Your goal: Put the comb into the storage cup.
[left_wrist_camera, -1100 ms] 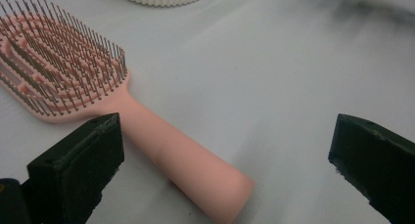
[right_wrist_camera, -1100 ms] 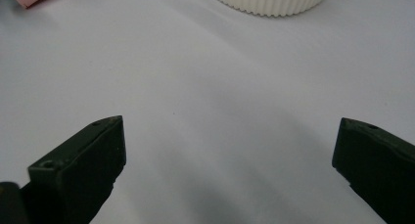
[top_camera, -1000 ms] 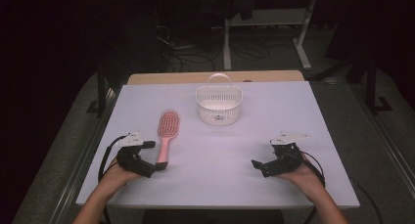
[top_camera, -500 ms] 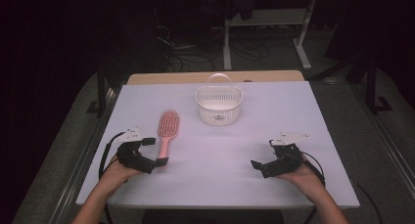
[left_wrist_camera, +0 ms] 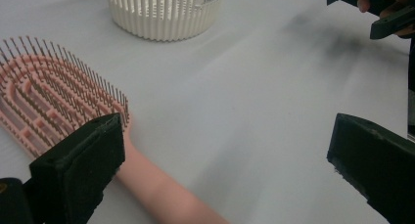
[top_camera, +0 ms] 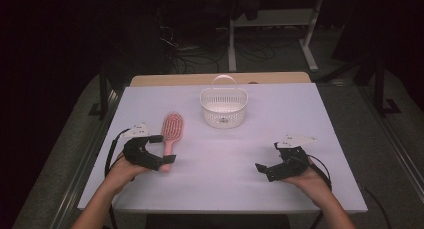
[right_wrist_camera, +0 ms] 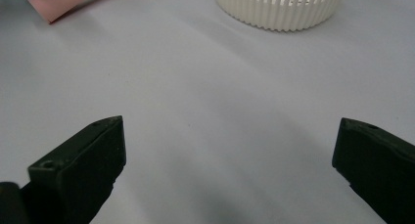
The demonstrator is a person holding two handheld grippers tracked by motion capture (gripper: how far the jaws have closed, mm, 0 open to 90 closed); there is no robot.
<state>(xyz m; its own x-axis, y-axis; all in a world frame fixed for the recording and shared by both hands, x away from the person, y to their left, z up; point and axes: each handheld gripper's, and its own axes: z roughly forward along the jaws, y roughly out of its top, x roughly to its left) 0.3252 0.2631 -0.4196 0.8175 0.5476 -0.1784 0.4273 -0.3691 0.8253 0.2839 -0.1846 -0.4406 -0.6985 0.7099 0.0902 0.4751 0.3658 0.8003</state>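
Observation:
A pink hairbrush (top_camera: 172, 127) lies bristles-up on the left of the white table (top_camera: 225, 189), handle toward the person. My left gripper (top_camera: 162, 150) is open, its jaws on either side of the handle without closing on it. In the left gripper view the handle (left_wrist_camera: 161, 190) runs just beside the left jaw, and the bristled head (left_wrist_camera: 49, 101) lies beyond it. A white slatted basket (top_camera: 223, 107) with a raised handle stands at the back centre. My right gripper (top_camera: 268, 157) rests open at the front right with nothing between its jaws.
The basket's wall (left_wrist_camera: 161, 13) is close ahead in the left gripper view, and the other gripper (left_wrist_camera: 386, 11) is at its top right. The right gripper view looks over bare table to the basket (right_wrist_camera: 279, 6) and the brush's handle end (right_wrist_camera: 63, 1). Dark floor surrounds the table.
My left gripper has slid a little forward and right, so its open jaws now straddle the brush handle. The right gripper, brush and basket have stayed put.

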